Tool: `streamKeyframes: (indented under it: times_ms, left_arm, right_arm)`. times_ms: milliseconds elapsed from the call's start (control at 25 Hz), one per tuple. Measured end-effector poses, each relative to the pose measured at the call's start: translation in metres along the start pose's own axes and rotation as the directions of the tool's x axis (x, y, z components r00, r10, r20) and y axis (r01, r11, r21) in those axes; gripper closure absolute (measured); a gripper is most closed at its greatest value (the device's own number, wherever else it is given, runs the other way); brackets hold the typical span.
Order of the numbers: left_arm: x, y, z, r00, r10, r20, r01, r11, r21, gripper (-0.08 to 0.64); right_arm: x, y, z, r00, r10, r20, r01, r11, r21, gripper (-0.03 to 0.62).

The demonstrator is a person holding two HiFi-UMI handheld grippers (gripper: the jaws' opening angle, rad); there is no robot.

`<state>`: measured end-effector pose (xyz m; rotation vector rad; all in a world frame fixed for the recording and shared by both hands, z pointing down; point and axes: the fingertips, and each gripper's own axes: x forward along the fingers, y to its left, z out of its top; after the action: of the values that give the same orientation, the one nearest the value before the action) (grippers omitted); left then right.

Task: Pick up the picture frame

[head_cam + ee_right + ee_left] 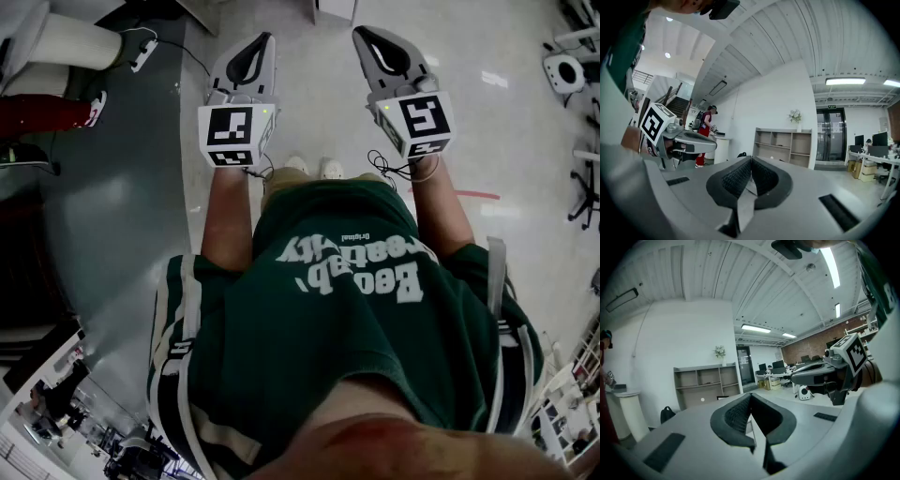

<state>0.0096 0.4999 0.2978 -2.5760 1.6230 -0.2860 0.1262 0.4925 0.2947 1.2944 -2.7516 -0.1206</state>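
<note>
Head view: left gripper [266, 41] and right gripper [362, 36] are hovering over pale glossy floor [309, 103].
A grey shelf unit [708, 385] is standing against the white wall [689, 333] ahead, a person in red [707, 129] beside a white counter [721, 150]. Both jaw pairs are pressing together, gripping nothing. A small dark rectangle [723, 397] at the shelf's foot is looking too small to call the picture frame.

Both forearms [228, 220] are reaching forward, holding the grey left gripper [263, 42] and grey right gripper [364, 36] level, jaws closed, empty.
</note>
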Motion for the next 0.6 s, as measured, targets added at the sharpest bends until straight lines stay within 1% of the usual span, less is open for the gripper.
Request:
streamKeyframes:
  times_ms: [240, 480, 600]
  left_arm:
    - [-0.0056, 0.0021, 0.0012, 1.0, 0.009, 0.001, -0.009, 1.0, 0.001, 0.541]
    - [-0.008, 0.0043, 0.0019, 1.0, 0.009, 0.001, -0.009, 1.0, -0.002, 0.541]
    - [-0.0036, 0.0026, 0.0008, 1.0, 0.003, -0.001, -0.003, 1.0, -0.001, 0.541]
  right_arm:
    - [-0.0021, 0.0019, 0.0036, 1.0, -0.005, 0.006, 0.005, 1.0, -0.018, 0.558]
    - [-0.0025, 0.0051, 0.0067, 1.0, -0.003, 0.009, 0.004, 1.0, -0.02, 0.558]
    - [-0.0021, 0.0001, 0.0036, 1.0, -0.014, 0.007, 0.014, 1.0, -0.009, 0.558]
